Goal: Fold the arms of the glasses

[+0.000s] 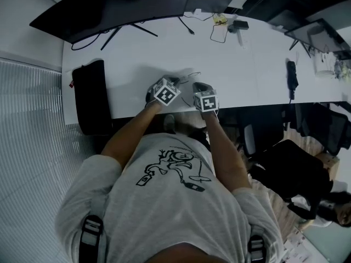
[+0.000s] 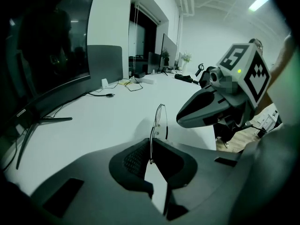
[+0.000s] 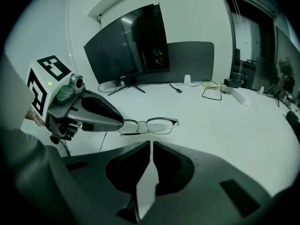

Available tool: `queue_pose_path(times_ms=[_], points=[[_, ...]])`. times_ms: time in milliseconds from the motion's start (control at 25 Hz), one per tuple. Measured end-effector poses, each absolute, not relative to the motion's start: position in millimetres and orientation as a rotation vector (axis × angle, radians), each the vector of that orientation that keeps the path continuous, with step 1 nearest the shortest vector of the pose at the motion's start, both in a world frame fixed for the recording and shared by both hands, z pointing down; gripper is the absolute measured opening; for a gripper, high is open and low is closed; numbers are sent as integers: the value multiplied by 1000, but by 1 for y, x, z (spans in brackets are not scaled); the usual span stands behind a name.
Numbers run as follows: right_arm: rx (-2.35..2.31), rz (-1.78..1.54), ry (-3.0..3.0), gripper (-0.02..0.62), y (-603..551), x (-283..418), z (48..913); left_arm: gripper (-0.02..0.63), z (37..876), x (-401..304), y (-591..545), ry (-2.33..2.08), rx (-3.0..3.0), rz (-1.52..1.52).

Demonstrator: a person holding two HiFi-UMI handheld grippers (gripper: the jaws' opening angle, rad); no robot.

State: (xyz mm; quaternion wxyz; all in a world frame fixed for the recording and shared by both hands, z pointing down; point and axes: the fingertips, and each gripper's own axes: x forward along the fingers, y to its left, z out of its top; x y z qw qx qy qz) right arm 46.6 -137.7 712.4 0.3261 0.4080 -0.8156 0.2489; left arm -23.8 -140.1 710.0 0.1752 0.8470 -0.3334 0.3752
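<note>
- The glasses (image 3: 150, 125) hang above the white desk (image 3: 225, 121), in front of the monitor (image 3: 126, 46) and well short of it, lenses upright.
- The left gripper (image 2: 151, 146) pinches one end of the thin frame between its pressed fingers, probably to steady it so an arm can be swung in.
- The right gripper (image 3: 152, 146) sits nearer the person than the glasses, on the side away from the monitor, with its fingers pressed together on nothing. It seems ready to nudge an arm inward.
- Whether either arm is already folded is unclear.
</note>
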Motion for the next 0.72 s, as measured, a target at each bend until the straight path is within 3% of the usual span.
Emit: queue_pose_path(times_ms=[240,720], points=[[1057,646,-2214,48,-127,41,694,35,711,-34,-157,-1007,2382,1054],[951,583,-2276,283,-98,20,693,35,721,-39,-174,-1076,2338,1066]])
